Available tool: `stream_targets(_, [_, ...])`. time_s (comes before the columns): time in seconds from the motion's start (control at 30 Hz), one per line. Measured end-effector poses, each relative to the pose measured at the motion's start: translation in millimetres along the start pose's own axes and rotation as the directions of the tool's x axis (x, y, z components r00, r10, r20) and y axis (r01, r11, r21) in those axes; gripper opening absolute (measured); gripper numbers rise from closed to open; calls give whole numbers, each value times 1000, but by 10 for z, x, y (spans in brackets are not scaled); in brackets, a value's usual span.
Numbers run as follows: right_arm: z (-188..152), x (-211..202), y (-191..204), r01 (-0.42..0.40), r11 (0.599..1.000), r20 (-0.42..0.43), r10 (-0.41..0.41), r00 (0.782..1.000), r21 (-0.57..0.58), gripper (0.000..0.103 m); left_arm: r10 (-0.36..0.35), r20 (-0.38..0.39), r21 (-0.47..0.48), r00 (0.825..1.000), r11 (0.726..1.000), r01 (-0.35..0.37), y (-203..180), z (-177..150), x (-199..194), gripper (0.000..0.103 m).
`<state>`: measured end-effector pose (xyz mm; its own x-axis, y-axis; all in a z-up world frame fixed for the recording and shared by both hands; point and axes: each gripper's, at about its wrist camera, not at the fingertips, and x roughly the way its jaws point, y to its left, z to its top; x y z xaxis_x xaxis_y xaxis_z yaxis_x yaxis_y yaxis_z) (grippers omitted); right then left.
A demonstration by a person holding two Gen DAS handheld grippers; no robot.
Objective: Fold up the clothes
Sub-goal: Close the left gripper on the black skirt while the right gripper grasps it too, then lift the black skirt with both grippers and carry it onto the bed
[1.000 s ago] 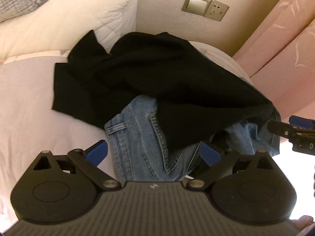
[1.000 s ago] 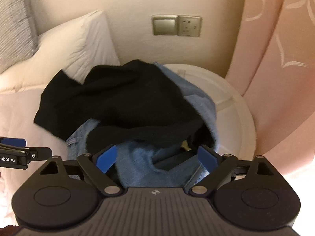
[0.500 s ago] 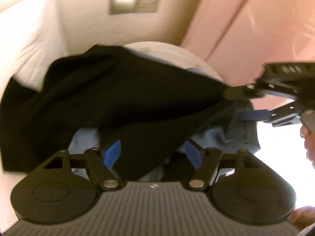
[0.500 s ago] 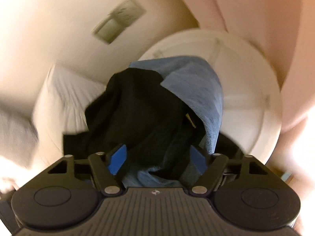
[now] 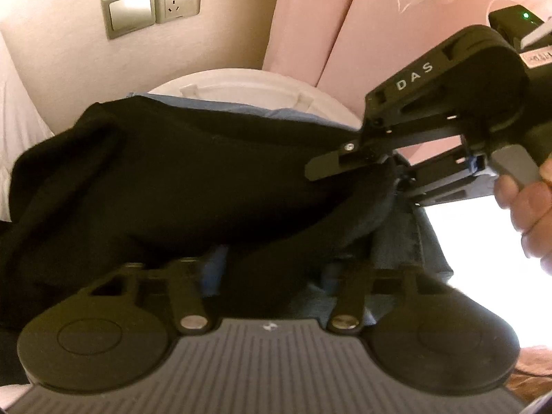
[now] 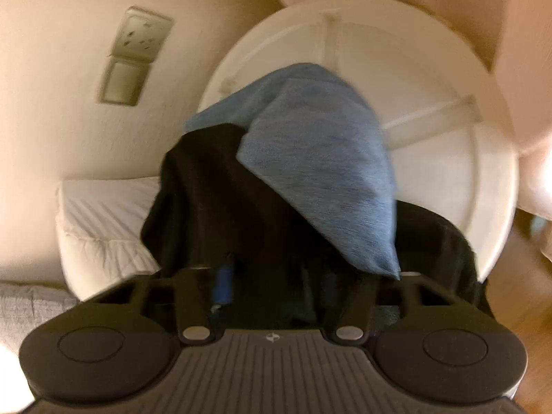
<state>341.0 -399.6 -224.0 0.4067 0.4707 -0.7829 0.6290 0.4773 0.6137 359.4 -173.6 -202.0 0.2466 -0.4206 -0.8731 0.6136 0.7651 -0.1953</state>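
Bedroom clutter fills both views, and nearest each lens is the point of the moment: the left gripper [image 5: 269,269] has its jaws drawn in on a fold of the black garment [image 5: 179,179], and the right gripper [image 6: 272,286] has likewise pinched the same dark cloth at another spot, both pairs of jaws having just been closing with fabric between them (the fingertips themselves are buried in the black folds, so exactly how much cloth each one bites I cannot tell). Holding it at two separated points looks like the start of lifting it clear of the heap and spreading it out, since it lies crumpled on top of other clothing and could not be folded there. In the left view the right tool reaches in from the side, a hand [image 5: 528,203] squeezing its trigger, which fits a clamped grip. Just beyond and partly under the black garment lies the blue denim [image 6: 321,172], one flap of it draped over the dark cloth, so it may drag along when the pull comes. Behind the heap stands a round white table [image 6: 448,110], with a white pillow [image 6: 103,214] to one side, then the wall with its switch and socket plate [image 5: 151,3] and pink curtains [image 5: 345,17]
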Motion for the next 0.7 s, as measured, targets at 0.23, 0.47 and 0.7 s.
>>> stream_targets(0.23, [-218,-193,598,-73,955,22,83,996,-288,15,97,157,-101,983,991,-82,198,-135,-658,7])
stream_targets(0.47, [-714,-419,1374,-235,806,-33,259,965,-543,13,265,316,-231,911,953,-197,303,-445,-1587,6])
stream_targets(0.7, [-1479,-812,1876,-347,628,-98,395,913,-696,10,407,461,-333,789,903,-272,162,-935,-2575,6])
